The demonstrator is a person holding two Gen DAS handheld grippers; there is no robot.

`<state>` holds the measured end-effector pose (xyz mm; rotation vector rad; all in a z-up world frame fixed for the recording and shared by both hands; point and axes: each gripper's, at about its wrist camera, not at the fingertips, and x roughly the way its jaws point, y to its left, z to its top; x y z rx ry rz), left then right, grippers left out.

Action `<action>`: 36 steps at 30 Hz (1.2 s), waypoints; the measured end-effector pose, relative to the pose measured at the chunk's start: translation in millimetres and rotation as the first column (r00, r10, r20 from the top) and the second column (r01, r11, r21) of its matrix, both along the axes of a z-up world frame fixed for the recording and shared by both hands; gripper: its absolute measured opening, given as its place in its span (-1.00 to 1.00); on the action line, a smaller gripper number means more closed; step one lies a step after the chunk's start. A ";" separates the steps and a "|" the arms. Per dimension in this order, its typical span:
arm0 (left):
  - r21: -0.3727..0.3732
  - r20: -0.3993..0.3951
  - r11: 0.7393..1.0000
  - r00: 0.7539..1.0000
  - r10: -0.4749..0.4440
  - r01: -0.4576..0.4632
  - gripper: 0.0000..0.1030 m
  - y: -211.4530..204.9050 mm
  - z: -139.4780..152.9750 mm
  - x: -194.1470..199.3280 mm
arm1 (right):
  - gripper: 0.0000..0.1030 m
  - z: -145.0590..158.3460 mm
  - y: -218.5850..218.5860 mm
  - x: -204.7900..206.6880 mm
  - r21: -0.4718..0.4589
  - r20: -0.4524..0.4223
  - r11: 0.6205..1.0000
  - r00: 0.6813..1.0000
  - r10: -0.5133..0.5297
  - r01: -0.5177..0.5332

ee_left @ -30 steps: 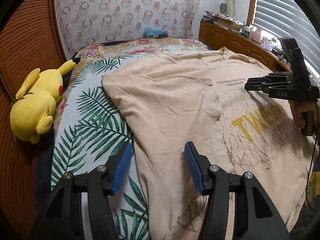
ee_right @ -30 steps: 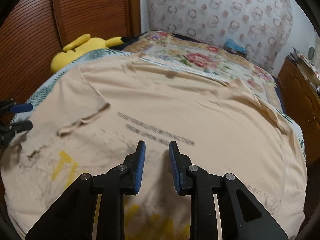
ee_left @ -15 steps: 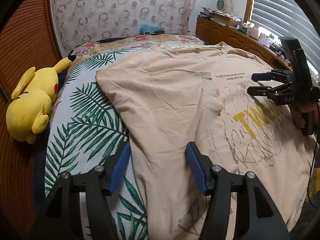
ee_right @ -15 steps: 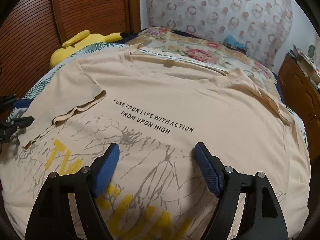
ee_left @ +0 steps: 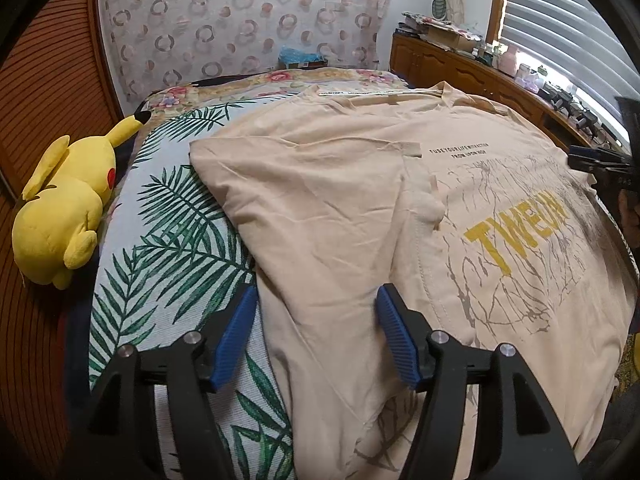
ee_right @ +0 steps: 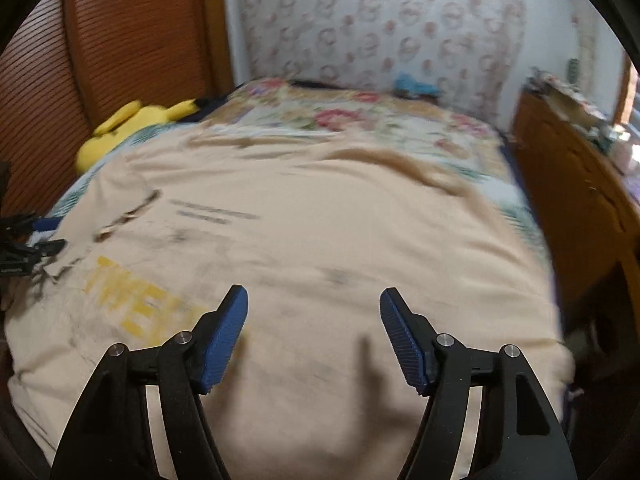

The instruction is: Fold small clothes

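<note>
I see the tan shirt [ee_left: 400, 208] lying flat on the bed [ee_left: 168, 240], with its neck at the far end and its bottom hem near me. So it runs long-ways straight away from my fingers. Its left side is already folded over onto the middle.

My left gripper [ee_left: 316, 332] has its blue fingers spread, and they have just been opening a bit more. The folded edge of the shirt lies under the gap, but nothing is pinched.

My right gripper [ee_right: 314, 336] is spread too, after its fingers just came a little closer together. It hangs over the right half of the shirt, holding nothing. The picture there is blurry.

I think the right side gets folded next. The right gripper is nearer, and that edge [ee_right: 536, 280] lies off to its right
</note>
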<state>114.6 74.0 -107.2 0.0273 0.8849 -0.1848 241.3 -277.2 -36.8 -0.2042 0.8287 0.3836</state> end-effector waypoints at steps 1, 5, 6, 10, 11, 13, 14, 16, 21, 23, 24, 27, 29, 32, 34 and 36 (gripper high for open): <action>-0.001 0.000 1.000 1.000 0.000 0.000 0.21 0.0 0.0 -0.2 | 0.37 2.1 -15.1 -2.5 -0.015 0.013 0.999 0.999 -0.031 0.032; 0.000 0.000 1.000 1.000 0.000 0.000 0.23 -0.5 0.1 0.1 | 0.37 4.5 -79.7 -3.5 -0.026 0.008 0.984 0.984 -0.176 0.177; 0.001 0.000 1.000 1.000 0.000 0.000 0.23 -0.6 0.1 0.0 | 0.37 4.9 -92.5 -3.5 -0.025 0.005 0.979 0.979 -0.203 0.203; 0.002 -0.001 1.000 1.000 0.003 -0.003 0.30 -0.9 0.0 -0.1 | 0.37 5.3 -136.5 -5.9 -0.024 -0.002 0.958 0.958 -0.286 0.286; 0.005 -0.002 1.000 1.000 0.009 -0.009 0.36 -0.3 -0.3 0.5 | 0.37 3.3 -143.8 -5.8 -0.017 -0.008 0.955 0.955 -0.296 0.296; 0.004 -0.006 1.000 1.000 0.018 -0.018 0.41 0.9 -0.7 0.6 | 0.37 -0.4 -153.7 -4.9 0.000 -0.028 0.951 0.950 -0.310 0.310; 0.004 -0.006 1.000 1.000 0.018 -0.018 0.41 1.2 -0.6 0.4 | 0.37 -2.6 -158.1 -4.3 0.013 -0.040 0.949 0.948 -0.315 0.315; 0.003 -0.006 1.000 1.000 0.019 -0.019 0.41 1.9 -0.5 0.5 | 0.37 -7.1 -163.5 -1.5 0.044 -0.065 0.947 0.947 -0.314 0.317; -0.011 -0.001 0.999 0.999 0.036 -0.036 0.41 6.5 1.2 -3.4 | 0.29 -20.4 -168.7 6.0 0.078 -0.119 0.943 0.942 -0.313 0.323; -0.028 0.024 0.999 0.999 0.045 -0.045 0.41 8.3 7.0 -9.6 | 0.25 -22.8 -169.1 8.1 0.084 -0.129 0.943 0.942 -0.310 0.322; -0.033 0.042 0.998 0.998 0.050 -0.048 0.41 8.4 11.2 -13.7 | 0.21 -22.9 -168.3 8.4 0.089 -0.132 0.943 0.942 -0.308 0.321; -0.043 0.096 0.998 0.994 0.055 -0.051 0.41 5.7 25.4 -25.4 | 0.11 -22.5 -168.1 10.7 0.101 -0.138 0.946 0.946 -0.294 0.309; -0.062 0.126 0.997 0.991 0.050 -0.042 0.41 2.8 34.8 -32.0 | 0.03 -22.5 -167.3 12.4 0.100 -0.134 0.948 0.948 -0.289 0.303; -0.079 0.150 0.996 0.988 0.041 -0.030 0.41 -3.8 43.7 -36.9 | -0.25 -20.3 -160.7 12.2 0.087 -0.116 0.959 0.958 -0.260 0.271; -0.077 0.164 0.997 0.986 0.035 -0.023 0.41 -9.0 47.1 -38.6 | -0.37 -18.8 -154.2 12.4 0.043 -0.089 0.964 0.962 -0.258 0.262; -0.073 0.180 0.997 0.983 0.029 -0.017 0.41 -14.0 49.7 -42.0 | -0.53 -17.1 -150.2 10.8 0.001 -0.057 0.966 0.964 -0.259 0.259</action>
